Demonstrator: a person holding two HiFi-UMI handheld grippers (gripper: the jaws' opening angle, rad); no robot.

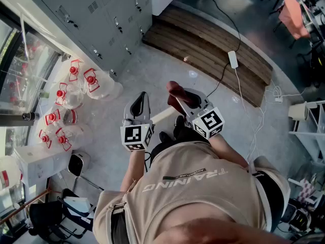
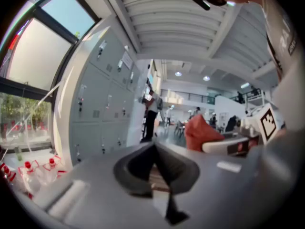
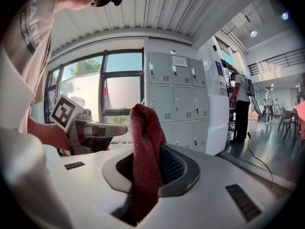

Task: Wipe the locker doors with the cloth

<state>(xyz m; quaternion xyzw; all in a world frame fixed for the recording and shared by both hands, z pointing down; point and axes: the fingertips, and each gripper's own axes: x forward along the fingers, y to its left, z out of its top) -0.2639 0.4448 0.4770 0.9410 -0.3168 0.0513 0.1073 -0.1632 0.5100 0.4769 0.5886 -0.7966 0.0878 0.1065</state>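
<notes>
A dark red cloth [image 3: 143,128] stands bunched between the jaws of my right gripper [image 3: 148,152], which is shut on it. In the head view the right gripper [image 1: 177,98] and the cloth [image 1: 172,88] are held out in front of the person's chest. My left gripper [image 1: 140,101] is beside them, shut with nothing in it [image 2: 153,149]. The grey lockers [image 1: 101,19] stand at the upper left, some way off from both grippers. The locker doors [image 3: 174,99] are all closed and also show in the left gripper view [image 2: 102,109].
Several clear water jugs with red caps [image 1: 76,93] lie on the floor by the window, left of the lockers. A wooden platform [image 1: 203,44] with a power strip [image 1: 232,59] runs along the far side. A person [image 3: 240,109] stands past the lockers' end.
</notes>
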